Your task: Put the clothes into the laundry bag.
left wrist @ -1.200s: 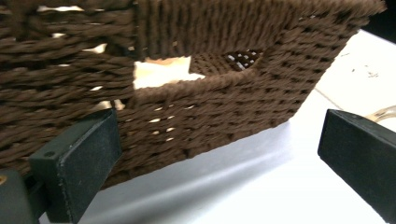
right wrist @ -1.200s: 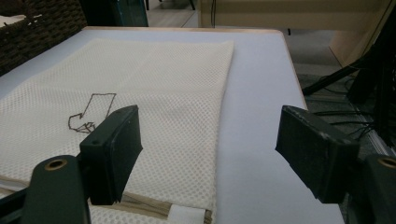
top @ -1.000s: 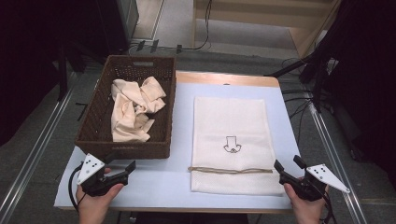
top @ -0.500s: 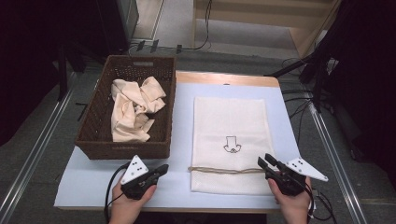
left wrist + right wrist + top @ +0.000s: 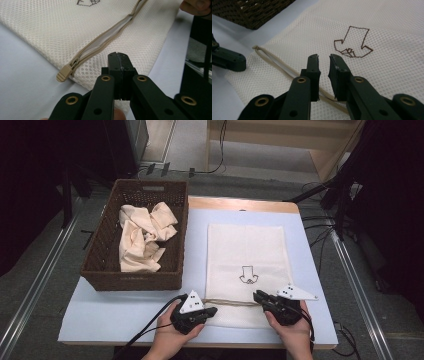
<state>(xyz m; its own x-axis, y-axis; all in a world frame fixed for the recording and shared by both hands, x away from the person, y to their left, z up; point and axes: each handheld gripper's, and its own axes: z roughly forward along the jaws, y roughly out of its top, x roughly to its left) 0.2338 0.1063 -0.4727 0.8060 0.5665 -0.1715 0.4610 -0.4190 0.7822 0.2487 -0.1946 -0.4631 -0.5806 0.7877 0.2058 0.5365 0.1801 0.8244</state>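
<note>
A cream mesh zip bag [image 5: 247, 255] with a brown arrow drawing [image 5: 247, 275] lies flat on the light blue table. Its beige zipper [image 5: 232, 302] runs across the near end. My left gripper [image 5: 209, 312] sits at the bag's near left edge, jaws shut, its tip [image 5: 118, 55] hovering over the mesh just below the zipper pull [image 5: 64, 72]. My right gripper [image 5: 259, 296] rests over the zipper's right part. In its own view the jaws stand slightly open [image 5: 323, 58] with the zipper [image 5: 282, 65] passing beneath them and the drawing [image 5: 353, 42] just ahead.
A dark wicker basket [image 5: 100, 270] stands at the table's left, holding crumpled cream cloths [image 5: 142, 237]. Bare table [image 5: 115, 315] lies in front of the basket. Cables and black stands surround the table's right and far sides.
Both grippers have come inward from the table's front corners to the bag's zipper end, the left one moving right, the right one moving left.
</note>
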